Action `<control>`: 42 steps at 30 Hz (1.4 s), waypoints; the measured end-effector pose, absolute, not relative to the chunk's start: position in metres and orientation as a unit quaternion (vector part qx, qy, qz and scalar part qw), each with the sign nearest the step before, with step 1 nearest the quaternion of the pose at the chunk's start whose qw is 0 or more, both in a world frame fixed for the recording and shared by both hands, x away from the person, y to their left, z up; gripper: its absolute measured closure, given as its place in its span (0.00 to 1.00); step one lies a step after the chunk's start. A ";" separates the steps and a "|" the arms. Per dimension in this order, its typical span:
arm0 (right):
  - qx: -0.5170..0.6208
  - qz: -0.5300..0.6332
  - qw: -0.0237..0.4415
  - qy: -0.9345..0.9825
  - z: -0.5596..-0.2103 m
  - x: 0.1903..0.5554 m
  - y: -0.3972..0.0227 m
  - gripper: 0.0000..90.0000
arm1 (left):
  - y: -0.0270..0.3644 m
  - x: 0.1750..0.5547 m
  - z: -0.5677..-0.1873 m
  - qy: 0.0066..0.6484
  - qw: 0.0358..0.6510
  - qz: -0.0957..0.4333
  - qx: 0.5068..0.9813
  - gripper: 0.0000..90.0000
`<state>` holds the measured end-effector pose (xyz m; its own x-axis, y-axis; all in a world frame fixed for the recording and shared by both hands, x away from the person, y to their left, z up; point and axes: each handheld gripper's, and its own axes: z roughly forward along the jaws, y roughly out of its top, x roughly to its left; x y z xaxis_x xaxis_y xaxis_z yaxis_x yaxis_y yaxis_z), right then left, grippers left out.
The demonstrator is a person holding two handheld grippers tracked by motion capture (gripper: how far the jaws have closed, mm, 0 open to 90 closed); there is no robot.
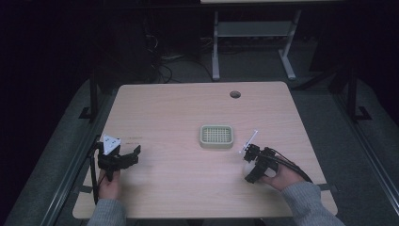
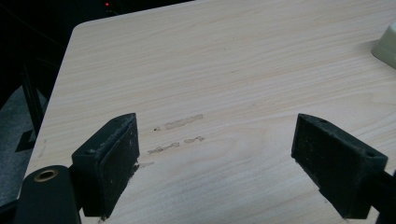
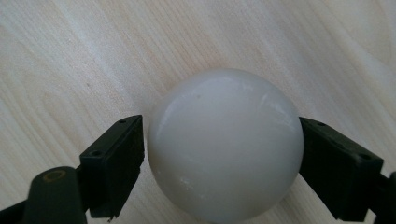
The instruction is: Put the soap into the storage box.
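White ball in the right claw

The right claw (image 3: 223, 154) squeezes the white ball (image 3: 225, 144) near the soap dish (image 1: 216, 136); hold gently so it cannot pop out. The left claw (image 2: 215, 158) is wide open, empty.

The place looked like a lab or recording room set up for test work, not a home. A plain pale wood-grain tabletop (image 1: 188, 117) with a round cable hole (image 1: 235, 94) stood alone on grey carpet (image 1: 376, 141), nearly bare. Behind it was the grey metal frame of another bench (image 1: 251, 33), with a low shelf between its legs, and loose cables (image 1: 162, 66) lay tangled on the floor near it. Black stands (image 1: 93, 96) rose at both sides of the tabletop. The surroundings were dark, with black backdrops instead of furnishings. Strips of tape (image 1: 82, 189) marked the tabletop's near corners, and scraps of old tape residue (image 2: 180, 123) remained on its surface.
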<state>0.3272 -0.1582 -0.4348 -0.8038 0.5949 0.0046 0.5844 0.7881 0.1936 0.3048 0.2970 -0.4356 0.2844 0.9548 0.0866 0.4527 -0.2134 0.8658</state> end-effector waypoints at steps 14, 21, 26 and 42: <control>0.307 0.081 0.031 0.948 -0.436 0.328 -0.157 0.25 | 0.296 0.305 -0.435 0.500 0.379 0.331 0.705 0.16; 0.313 0.093 0.020 0.945 -0.434 0.328 -0.161 0.25 | 0.297 0.305 -0.435 0.500 0.376 0.332 0.706 0.16; 0.309 0.103 0.023 0.945 -0.424 0.331 -0.161 0.26 | 0.296 0.305 -0.435 0.499 0.377 0.331 0.707 0.16; 0.307 0.129 0.011 0.943 -0.399 0.349 -0.156 0.26 | 0.295 0.304 -0.435 0.498 0.379 0.330 0.706 0.17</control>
